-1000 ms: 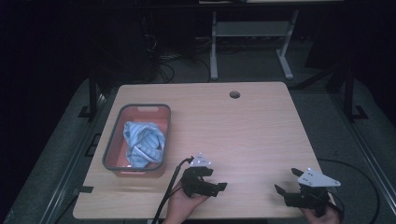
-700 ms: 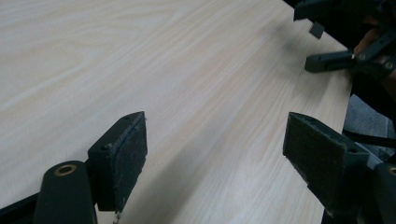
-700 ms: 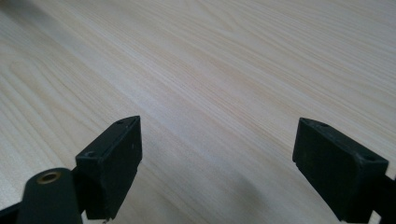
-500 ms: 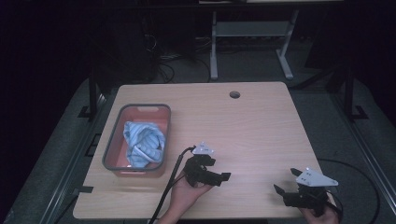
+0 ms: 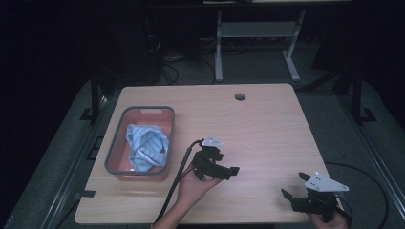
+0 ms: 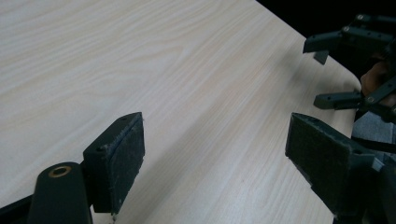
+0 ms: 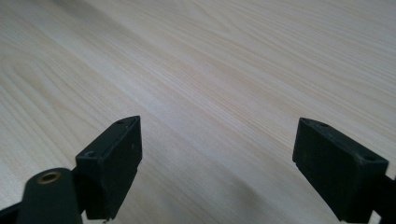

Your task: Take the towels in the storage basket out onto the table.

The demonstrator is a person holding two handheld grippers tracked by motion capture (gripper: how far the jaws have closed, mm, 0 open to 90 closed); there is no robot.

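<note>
My left gripper [image 5: 228, 164] hovers over the front middle of the wooden table [image 5: 267, 133], pointing right, held by a hand. Its jaws have just been opening and now stand open with nothing between them, bare wood beneath [image 6: 219, 163]. My right gripper [image 5: 293, 185] sits at the front right corner, pointing left, open and empty over plain tabletop [image 7: 217, 168]. From the left gripper view it appears at the top right as the right gripper [image 6: 317, 72], near the table's edge. A blue striped cloth [image 5: 145, 145] lies crumpled in a grey-rimmed red tub [image 5: 119, 138] at the left.
A round cable hole [image 5: 239, 97] sits near the table's far edge. A black cable [image 5: 174, 186] trails from the left gripper off the front edge. A white-legged stand [image 5: 253, 33] and dark floor lie beyond the table.
The left gripper has lifted and moved away from the front edge, slightly rightward. The right gripper has kept still.
</note>
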